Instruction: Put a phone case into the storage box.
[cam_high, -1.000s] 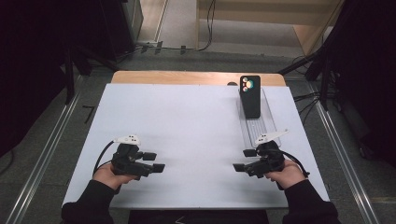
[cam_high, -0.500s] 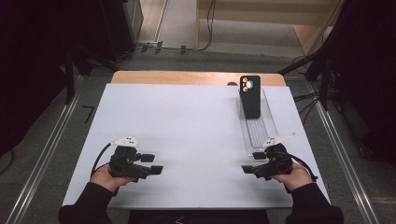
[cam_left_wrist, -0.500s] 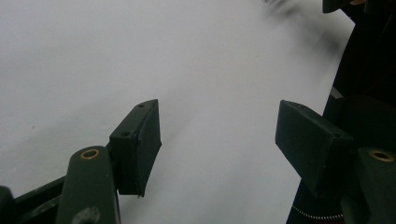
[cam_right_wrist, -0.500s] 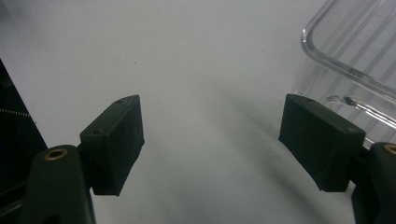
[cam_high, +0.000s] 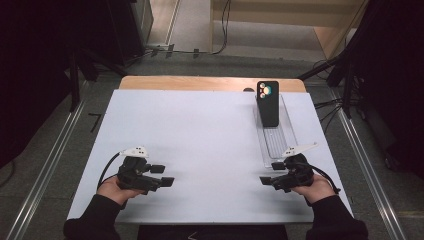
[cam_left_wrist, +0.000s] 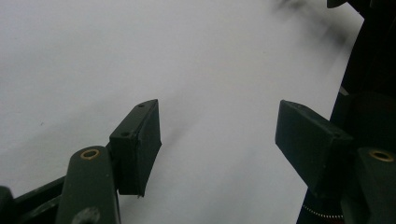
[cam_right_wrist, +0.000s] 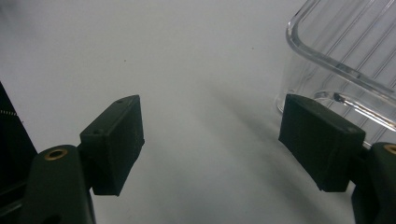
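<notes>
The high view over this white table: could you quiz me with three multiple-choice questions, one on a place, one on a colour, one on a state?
1. Where does the phone stand?
A. at the far end of the clear tray
B. in the left gripper
C. on the floor

2. What colour is the phone's back?
A. white
B. red
C. black

3. How do the right gripper jaws stand?
A. shut on the phone
B. open, nothing between them
C. shut on the tray

Answers:
1 A, it leans upright inside the tray's far end.
2 C, it shows dark with coloured lens rings.
3 B, the right gripper view shows bare table between them.
</notes>
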